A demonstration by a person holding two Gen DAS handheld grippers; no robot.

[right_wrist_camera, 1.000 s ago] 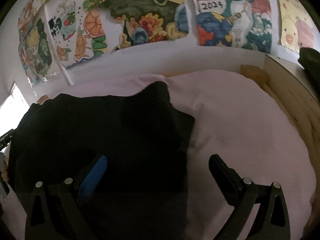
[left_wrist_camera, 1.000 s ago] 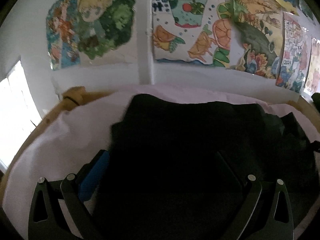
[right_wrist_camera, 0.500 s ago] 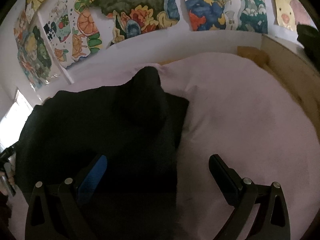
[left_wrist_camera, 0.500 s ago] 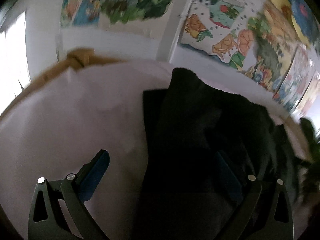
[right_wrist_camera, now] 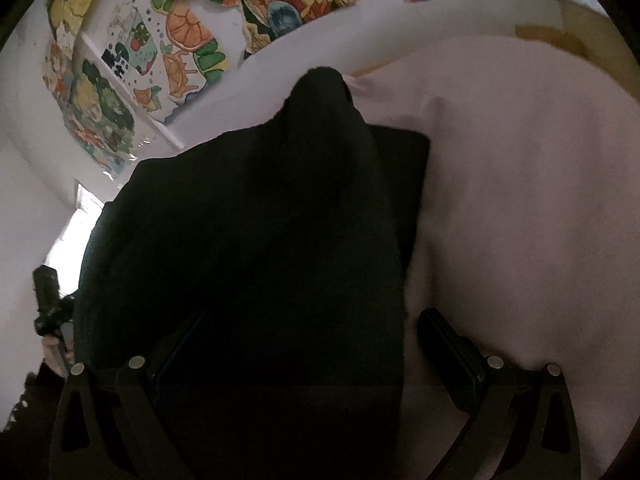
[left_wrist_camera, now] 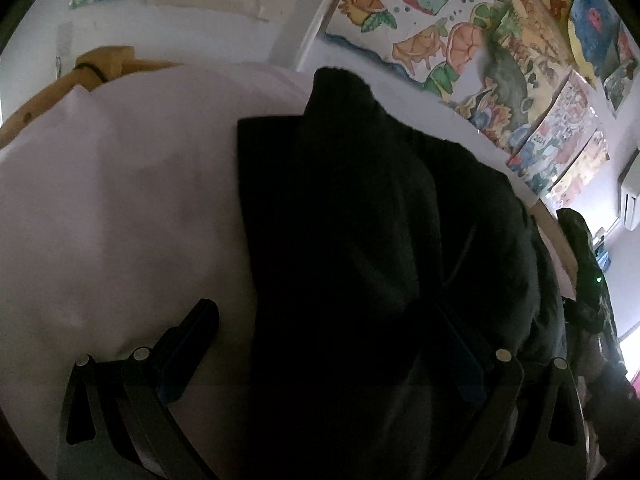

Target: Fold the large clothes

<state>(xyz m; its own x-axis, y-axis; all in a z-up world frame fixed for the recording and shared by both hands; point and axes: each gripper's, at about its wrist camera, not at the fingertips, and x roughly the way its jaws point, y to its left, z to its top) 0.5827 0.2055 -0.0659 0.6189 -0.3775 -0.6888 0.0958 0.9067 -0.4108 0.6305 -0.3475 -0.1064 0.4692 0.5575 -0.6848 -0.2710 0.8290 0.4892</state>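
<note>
Left wrist view has my left gripper (left_wrist_camera: 332,344) with its jaws spread wide, straddling the near left edge of the garment (left_wrist_camera: 360,220): one finger sits over bare pink sheet (left_wrist_camera: 120,200), the other over dark cloth. I cannot see that it pinches anything. The right gripper (right_wrist_camera: 316,344) mirrors this, jaws also spread, one finger over the garment (right_wrist_camera: 260,220) and the other over the sheet (right_wrist_camera: 520,180) beside its right edge.

I judge both tools are set at the two near corners so that the cloth can be taken evenly for a fold away from me. The garment lies on the sheet mostly flat, black, with a narrow part running up the middle toward the wall and its drawings (left_wrist_camera: 440,40). Its far end touches the sheet's far border.

No container shows in either view; a wooden frame (left_wrist_camera: 100,64) edges the sheet, and nothing sits in it but sheet and garment.
</note>
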